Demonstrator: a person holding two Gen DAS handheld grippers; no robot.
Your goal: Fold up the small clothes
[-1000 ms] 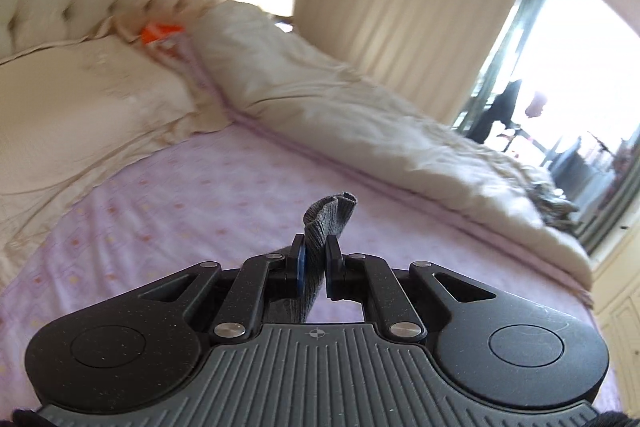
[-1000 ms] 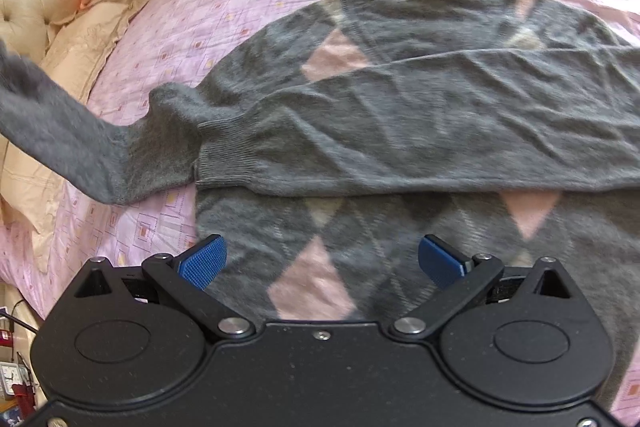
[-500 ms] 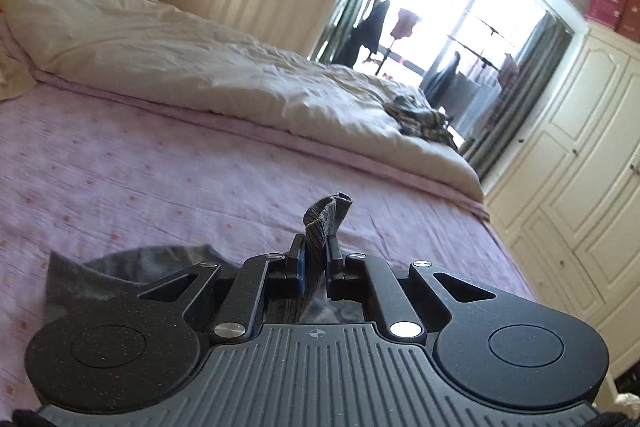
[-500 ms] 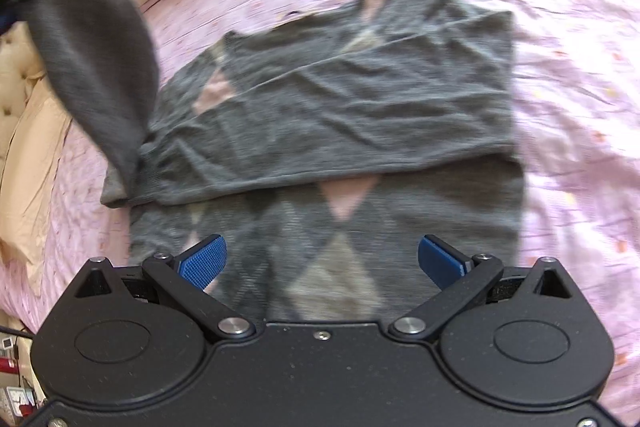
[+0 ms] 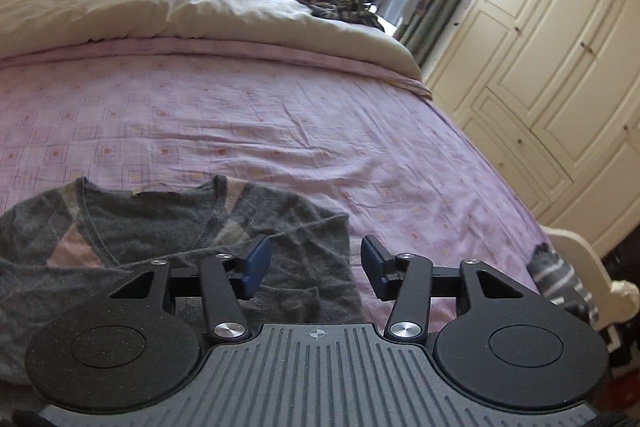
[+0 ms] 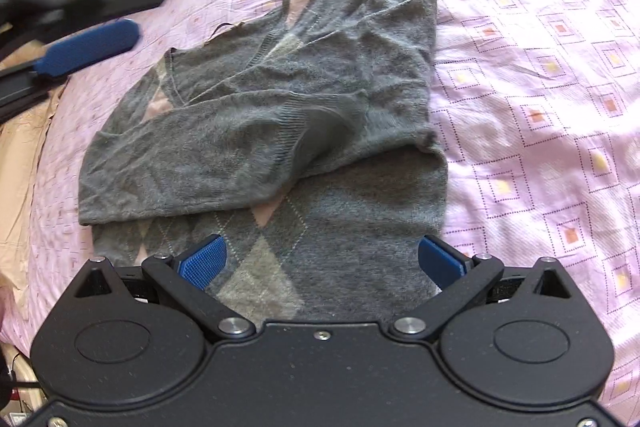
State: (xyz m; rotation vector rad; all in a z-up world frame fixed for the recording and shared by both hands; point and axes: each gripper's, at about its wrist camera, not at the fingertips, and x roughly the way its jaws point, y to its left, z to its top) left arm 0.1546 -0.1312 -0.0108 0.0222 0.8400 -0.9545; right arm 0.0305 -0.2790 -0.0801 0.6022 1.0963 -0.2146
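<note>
Left wrist view: our left gripper (image 5: 316,263) has its jaws spread, nothing between them, and it hangs over the right edge of the grey sweater (image 5: 132,227). The sweater lies flat on the pink bedsheet (image 5: 280,131), neckline (image 5: 148,193) toward the cream duvet (image 5: 160,3). A second ago these jaws were pinching the sleeve cuff up in the air; now the cuff is let go and the camera has swung round toward the wardrobe (image 5: 540,67).

Right wrist view: our right gripper (image 6: 322,259) hovers over the sweater's hem (image 6: 280,291) with jaws wide apart and empty, same as before. Both sleeves (image 6: 208,147) now lie crossed over the sweater's chest; earlier the left one dangled beside the sweater. The cuff (image 6: 316,115) landed bunched and rumpled. The left gripper shows blurred beyond the sweater's collar.

Next step, as we judge it: flatten that bunched cuff first so it adds no lump, then take the hem at both corners and bring it up to the collar evenly, keeping the side edges lined up.
</note>
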